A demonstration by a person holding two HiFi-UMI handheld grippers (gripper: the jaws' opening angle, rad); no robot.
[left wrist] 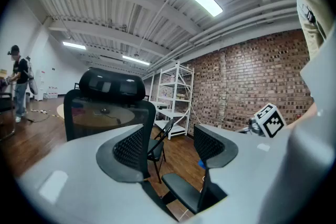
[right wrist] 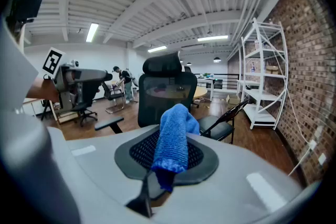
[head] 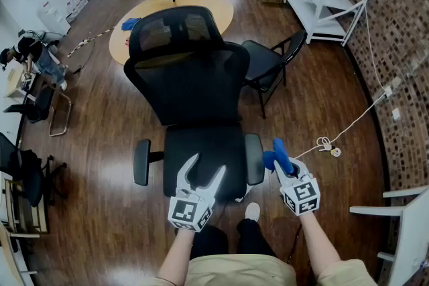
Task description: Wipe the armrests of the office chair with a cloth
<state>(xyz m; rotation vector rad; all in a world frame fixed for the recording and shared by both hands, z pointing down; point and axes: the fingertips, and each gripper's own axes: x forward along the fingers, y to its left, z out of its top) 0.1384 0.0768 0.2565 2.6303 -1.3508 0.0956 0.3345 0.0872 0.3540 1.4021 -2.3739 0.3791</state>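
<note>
- Here, the black mesh-backed office chair (head: 194, 77) stands on the wooden floor, its seat toward the person.
- Its padded black right armrest (head: 253, 159) lies just beside the right tool (head: 287, 169); the left armrest (head: 141, 162) is untouched.
- The left tool (head: 205, 169) hangs over the seat, jaws apart, empty.
- The right tool pinches the folded blue cloth (right wrist: 173, 136); it should probably press the cloth flat on the pad and stroke lengthwise.
</note>
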